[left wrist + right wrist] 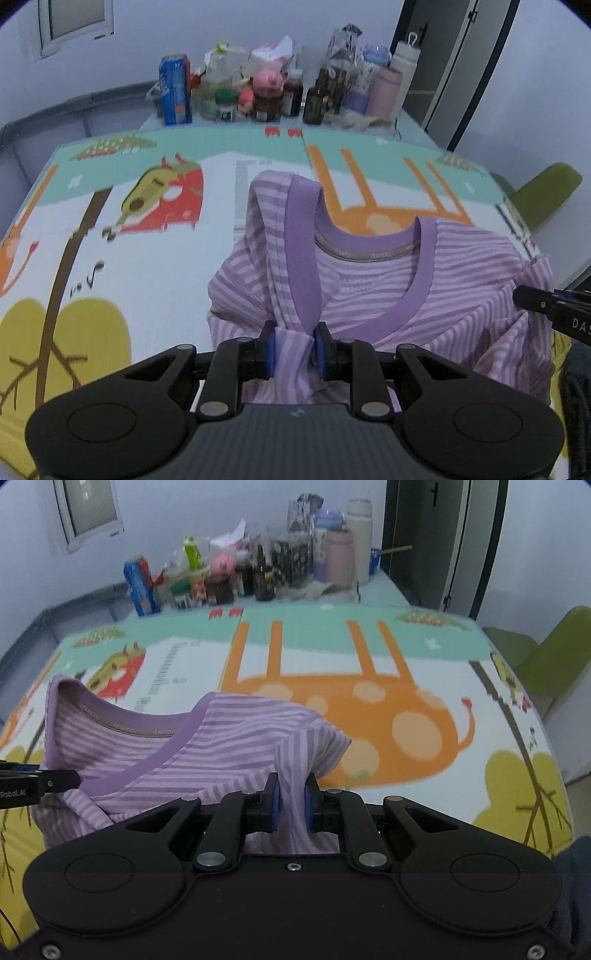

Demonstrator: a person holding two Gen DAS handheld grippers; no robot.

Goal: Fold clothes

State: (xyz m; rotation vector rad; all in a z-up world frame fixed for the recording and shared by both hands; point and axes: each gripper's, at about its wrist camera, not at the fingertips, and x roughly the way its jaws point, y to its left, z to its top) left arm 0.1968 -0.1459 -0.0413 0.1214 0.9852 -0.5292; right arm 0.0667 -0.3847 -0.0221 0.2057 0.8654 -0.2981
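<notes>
A purple striped shirt [373, 273] with a solid purple neckband is held up over the cartoon play mat [140, 266]. My left gripper [294, 350] is shut on a bunched fold of the shirt beside the neckband. In the right wrist view the same shirt [207, 746] drapes leftward, and my right gripper [291, 801] is shut on its striped fabric near a sleeve. The right gripper's tip [535, 301] shows at the right edge of the left view; the left gripper's tip [48, 782] shows at the left edge of the right view.
Bottles, jars, a blue can [175, 90] and flasks [384, 92] crowd the table's far end. A green chair [546, 653] stands to the right of the table. The mat [369, 686] beyond the shirt is bare. A dark door [421, 535] is at the back right.
</notes>
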